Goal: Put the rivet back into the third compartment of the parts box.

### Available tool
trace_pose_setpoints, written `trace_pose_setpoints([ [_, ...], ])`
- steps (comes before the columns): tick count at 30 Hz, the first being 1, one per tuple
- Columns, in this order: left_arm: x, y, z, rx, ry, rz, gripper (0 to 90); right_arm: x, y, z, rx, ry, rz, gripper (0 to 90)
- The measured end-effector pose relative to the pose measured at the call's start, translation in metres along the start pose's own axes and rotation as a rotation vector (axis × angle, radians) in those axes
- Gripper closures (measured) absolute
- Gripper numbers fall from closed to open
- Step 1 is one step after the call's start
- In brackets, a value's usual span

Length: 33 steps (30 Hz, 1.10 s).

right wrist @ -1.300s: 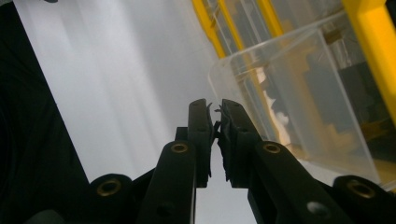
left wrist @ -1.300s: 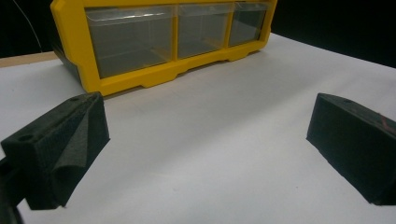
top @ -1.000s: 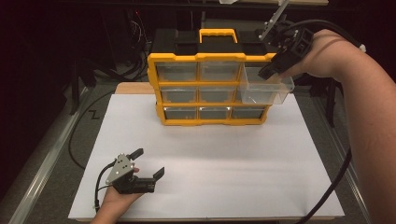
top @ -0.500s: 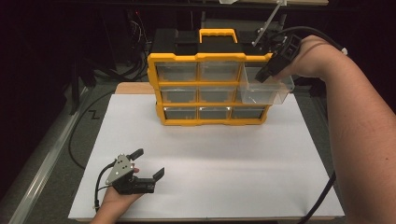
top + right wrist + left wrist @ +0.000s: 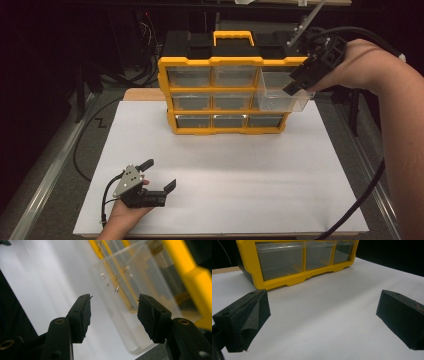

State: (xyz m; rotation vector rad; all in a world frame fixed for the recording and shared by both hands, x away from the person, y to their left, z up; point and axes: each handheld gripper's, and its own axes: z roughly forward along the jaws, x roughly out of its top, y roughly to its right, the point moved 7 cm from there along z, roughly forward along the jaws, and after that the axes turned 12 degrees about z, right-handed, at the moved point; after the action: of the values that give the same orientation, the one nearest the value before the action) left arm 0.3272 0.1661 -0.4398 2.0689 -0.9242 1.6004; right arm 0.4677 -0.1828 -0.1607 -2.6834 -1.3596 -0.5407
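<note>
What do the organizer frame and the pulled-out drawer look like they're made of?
Organizer frame: likely moulded plastic, opaque yellow with a slight sheen and rounded edges. Pulled-out drawer: apparently clear, glossy rigid plastic, since the frame shows through its walls in the right gripper view.

Both grippers open, arms well apart.
Left gripper [image 5: 161, 175] sits low at near-left in the left hand [image 5: 125, 212], jaws spread wide. Right gripper [image 5: 298, 86] is up at far-right, right forearm [image 5: 400, 110] reaching forward, jaws parted, nothing between them.
</note>
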Motion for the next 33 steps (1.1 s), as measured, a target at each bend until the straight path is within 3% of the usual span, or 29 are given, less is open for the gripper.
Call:
trace_pose_setpoints([
  [9, 0.0, -0.001, 0.001, 0.004, -0.003, -0.004, 0.4, -0.046, -0.026, 0.009, 0.044, -0.018, -0.002, 41.3],
  [15, -0.002, -0.003, 0.003, 0.011, -0.012, -0.009, 0.4, -0.073, -0.04, 0.037, 0.058, -0.045, 0.011, 31.0],
  [21, -0.002, -0.003, 0.003, 0.013, -0.01, -0.009, 0.4, -0.091, -0.055, 0.085, 0.084, -0.068, 0.024, 21.7],
  [28, -0.002, -0.003, 0.003, 0.014, -0.008, -0.01, 0.4, -0.116, -0.062, 0.16, 0.122, -0.121, 0.057, 14.5],
  [33, -0.002, -0.003, 0.002, 0.013, -0.011, -0.005, 0.4, -0.128, -0.07, 0.21, 0.131, -0.156, 0.096, 0.6],
])
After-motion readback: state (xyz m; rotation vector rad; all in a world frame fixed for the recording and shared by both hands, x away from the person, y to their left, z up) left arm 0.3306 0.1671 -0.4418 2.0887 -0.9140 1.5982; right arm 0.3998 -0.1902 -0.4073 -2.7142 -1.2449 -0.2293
